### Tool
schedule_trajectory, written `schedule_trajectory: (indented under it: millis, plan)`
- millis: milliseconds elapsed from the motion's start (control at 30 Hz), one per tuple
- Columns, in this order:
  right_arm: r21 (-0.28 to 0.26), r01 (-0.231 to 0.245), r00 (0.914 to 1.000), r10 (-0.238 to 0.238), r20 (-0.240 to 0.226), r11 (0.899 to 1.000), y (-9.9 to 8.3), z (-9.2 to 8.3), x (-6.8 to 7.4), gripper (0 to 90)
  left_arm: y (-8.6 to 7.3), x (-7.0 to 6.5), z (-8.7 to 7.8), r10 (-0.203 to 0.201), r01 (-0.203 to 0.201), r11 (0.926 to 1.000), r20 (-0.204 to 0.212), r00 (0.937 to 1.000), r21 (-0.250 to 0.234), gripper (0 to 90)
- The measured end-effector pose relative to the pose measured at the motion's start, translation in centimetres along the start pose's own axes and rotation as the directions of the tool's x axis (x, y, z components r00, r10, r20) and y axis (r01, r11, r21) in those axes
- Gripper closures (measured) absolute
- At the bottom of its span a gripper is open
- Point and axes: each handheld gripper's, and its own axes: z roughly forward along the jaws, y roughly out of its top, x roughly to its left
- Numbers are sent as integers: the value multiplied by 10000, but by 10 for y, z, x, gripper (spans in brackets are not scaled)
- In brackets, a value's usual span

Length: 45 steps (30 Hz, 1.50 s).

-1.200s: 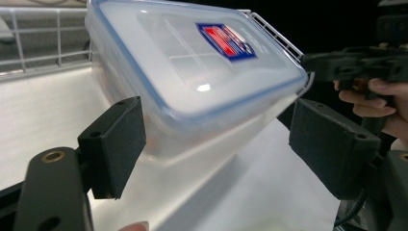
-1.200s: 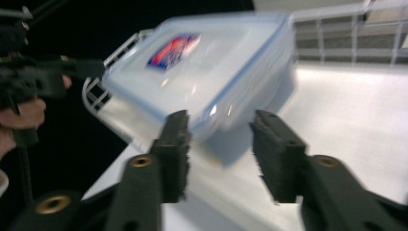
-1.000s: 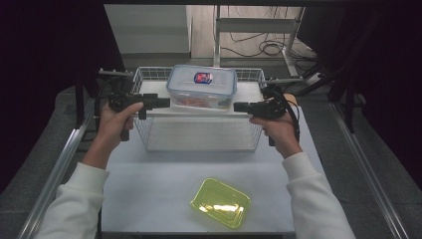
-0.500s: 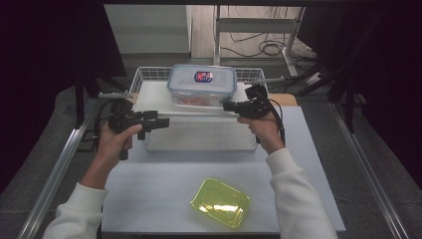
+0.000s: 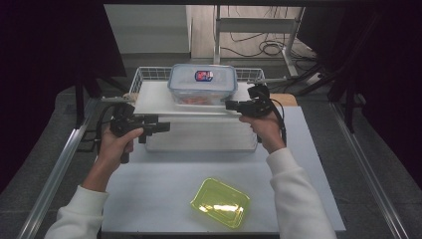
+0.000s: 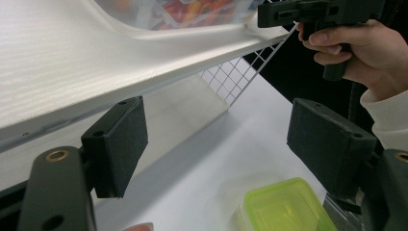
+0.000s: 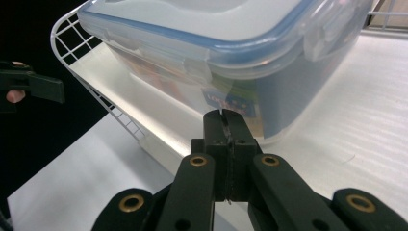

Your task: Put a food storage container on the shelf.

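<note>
1. Clear lidded container [image 5: 202, 84], blue seal around the lid, at 12 o'clock on the white board [image 5: 154, 97] across the wire basket [image 5: 144, 74]; red-and-blue label on the lid, lettering too small to read.
2. In the right gripper view, a second label on the container's side wall [image 7: 231, 108], blurred and unreadable; coloured contents faintly visible through the wall.
3. Right gripper [image 5: 230, 105]: jaws pressed together with nothing between them, tips at 3 o'clock of the container, just beside its lower front corner; contact with the wall not determinable.
4. Left gripper [image 5: 166, 127]: jaws spread, nothing between them, held at 7 o'clock of the container, well apart from it, in front of the basket's near wall and below the board's edge.
5. Left gripper view: underside edge of the board seen from below, wire mesh behind it, the other gripper [image 6: 288, 12] at 1 o'clock; green-lidded box [image 6: 284, 207] at 5 o'clock between the pads.
6. High view: green-lidded box [image 5: 220, 202] at 6 o'clock on the white table [image 5: 149, 199], well apart from both grippers; whole layout and both sleeves seen together.
7. Right gripper view: lid latches and seal in close detail; left gripper [image 7: 45, 86] at 9 o'clock against the dark.
</note>
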Motion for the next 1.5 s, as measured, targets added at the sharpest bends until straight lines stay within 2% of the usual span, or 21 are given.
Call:
schedule_trajectory:
  millis: [200,367,400,500,567,633,800,900,967,1067,1133,1267,1433,1500]
  plan:
    - [-100,180,9985,-185,-513,9998,-14,-15,4,888,-12,-2,-4,9,-7,9998,84,10000,-205,217]
    - [-99,476,9947,-484,-912,9988,-35,-33,11,847,-29,-7,-6,52,-47,9996,168,9998,-292,218]
    - [-65,614,9928,-618,-1031,9981,-42,-36,13,824,-34,-8,-6,60,-55,9996,162,9999,-286,219]
    - [65,868,9913,-857,-1002,9962,-59,-44,19,696,-47,-10,0,32,-32,9998,35,10000,-171,224]
    - [140,808,9926,-792,-919,9966,-70,-46,21,579,-53,-12,4,163,-163,9999,-90,9998,20,223]
    - [422,774,9954,-748,-598,9961,-86,-48,26,470,-61,-14,7,229,-229,9997,27,9997,108,221]
    - [444,818,9946,-787,-673,9957,-119,-50,30,385,-77,-17,9,364,-368,9987,110,9993,349,219]
    - [631,796,9950,-755,-648,9948,-134,-51,27,363,-87,-17,8,493,-491,9968,-10,9988,631,214]
    - [641,635,9955,-586,-751,9959,-142,-52,25,360,-93,-16,7,424,-415,9967,-108,9990,695,214]
    - [701,492,9954,-431,-857,9963,-152,-54,22,353,-102,-13,8,151,-133,9987,-354,9993,491,227]
    - [764,549,9956,-487,-804,9956,-155,-55,20,352,-104,-12,12,205,-179,9975,-371,9991,690,229]
    - [969,323,9975,-260,-657,9948,-163,-58,18,351,-109,-15,16,452,-392,9944,-590,9972,983,230]
    - [1291,127,9992,-78,-382,9916,-179,-61,16,350,-120,-12,15,378,-321,9926,-466,9982,1167,229]
    - [1356,-65,9994,108,-314,9907,-185,-64,13,350,-124,-11,12,434,-357,9915,-596,9973,1248,229]
